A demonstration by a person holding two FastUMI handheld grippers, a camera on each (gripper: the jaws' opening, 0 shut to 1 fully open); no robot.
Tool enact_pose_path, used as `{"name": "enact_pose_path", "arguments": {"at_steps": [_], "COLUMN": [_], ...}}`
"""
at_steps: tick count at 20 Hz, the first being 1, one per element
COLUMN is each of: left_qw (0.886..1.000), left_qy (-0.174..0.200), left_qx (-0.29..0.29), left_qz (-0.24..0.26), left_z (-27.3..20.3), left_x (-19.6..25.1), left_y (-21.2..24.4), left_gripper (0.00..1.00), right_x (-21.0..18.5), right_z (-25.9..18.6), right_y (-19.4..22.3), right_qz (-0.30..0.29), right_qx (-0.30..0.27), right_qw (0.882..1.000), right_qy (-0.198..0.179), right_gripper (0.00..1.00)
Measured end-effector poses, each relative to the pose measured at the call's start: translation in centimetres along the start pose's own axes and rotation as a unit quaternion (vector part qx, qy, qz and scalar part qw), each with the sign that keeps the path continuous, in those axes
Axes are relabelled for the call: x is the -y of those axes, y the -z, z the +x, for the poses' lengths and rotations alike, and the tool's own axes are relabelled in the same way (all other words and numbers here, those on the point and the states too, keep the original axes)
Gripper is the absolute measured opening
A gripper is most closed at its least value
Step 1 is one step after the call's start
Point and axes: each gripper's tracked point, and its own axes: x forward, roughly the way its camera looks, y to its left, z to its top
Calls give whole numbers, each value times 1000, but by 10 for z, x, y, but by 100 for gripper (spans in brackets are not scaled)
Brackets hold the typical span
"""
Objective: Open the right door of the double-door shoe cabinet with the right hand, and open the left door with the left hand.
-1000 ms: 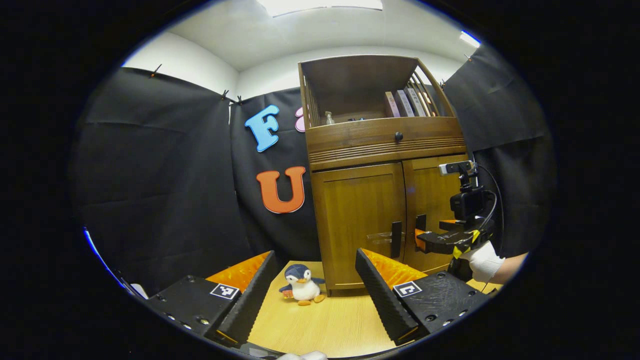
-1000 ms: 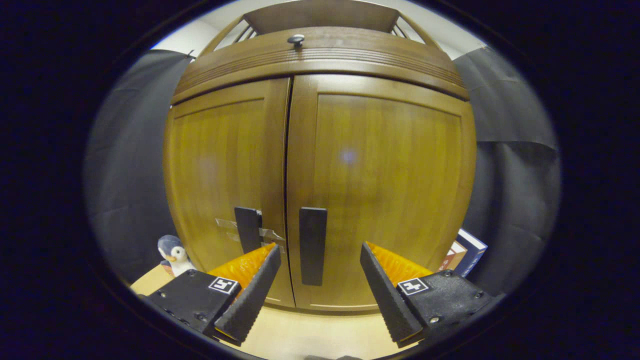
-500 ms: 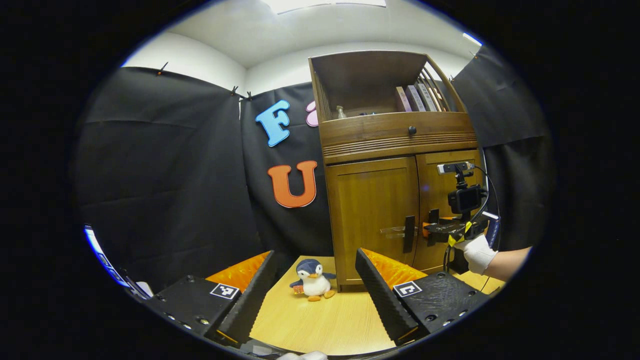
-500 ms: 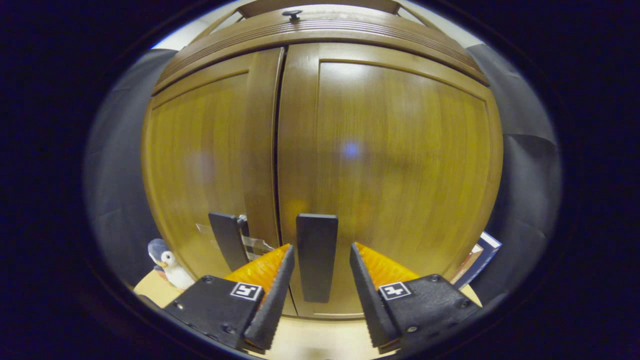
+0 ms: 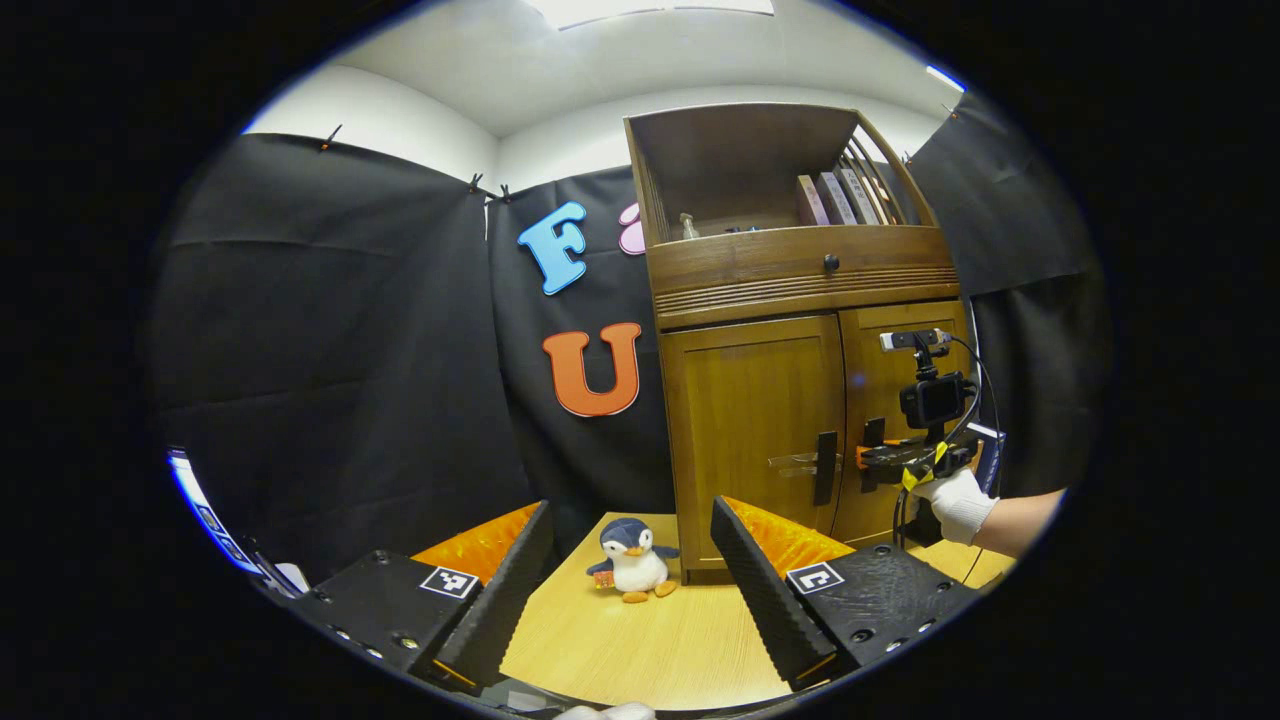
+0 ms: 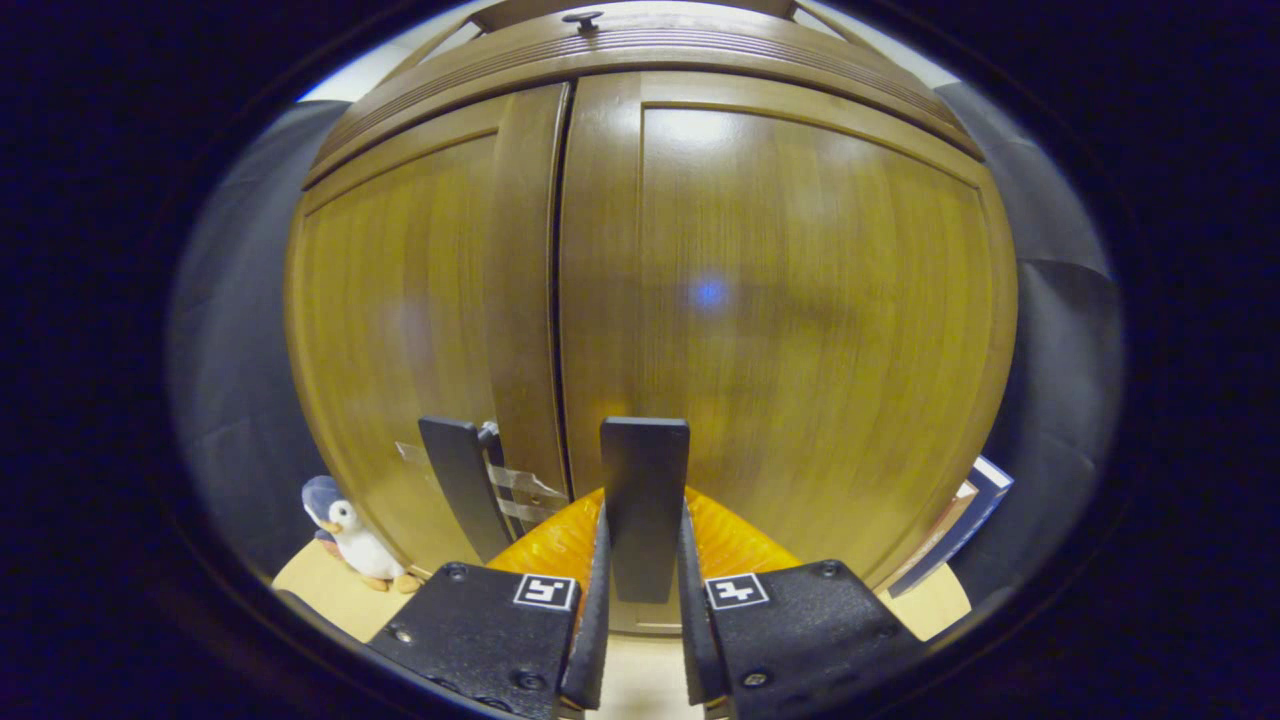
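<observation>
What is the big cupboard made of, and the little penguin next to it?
The cabinet looks like brown wood with a shiny coat: grain lines run down its doors, and light glints off them. It could be a wood-look layer. The penguin looks like a soft plush toy, fuzzy and rounded.

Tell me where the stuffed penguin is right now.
In the left gripper view, the stuffed penguin stands on the wooden table, just left of the shoe cabinet, by its bottom left corner.

My right fingers (image 6: 600,610) flank the right door handle (image 6: 644,505). The left door handle (image 6: 462,500) sits just left. A penguin toy (image 5: 630,560) stands on the tabletop (image 5: 650,650) before the cabinet (image 5: 800,330).
</observation>
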Motion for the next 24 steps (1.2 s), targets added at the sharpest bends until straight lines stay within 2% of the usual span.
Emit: {"name": "enact_pose_path", "arguments": {"at_steps": [9,24], "left_qw": [1000,996], "left_qy": [13,82], "left_qx": [8,14], "left_qz": [-2,10], "left_z": [-12,-25], "left_x": [2,53], "left_y": [0,-5], "left_gripper": [96,96], "right_x": [6,41], "right_z": [-39,-125], "right_y": [11,35], "right_qz": [-2,-18], "right_qx": [-7,-3], "right_qw": [1000,997], "right_qy": [-18,-76], "right_gripper": [33,32]}}
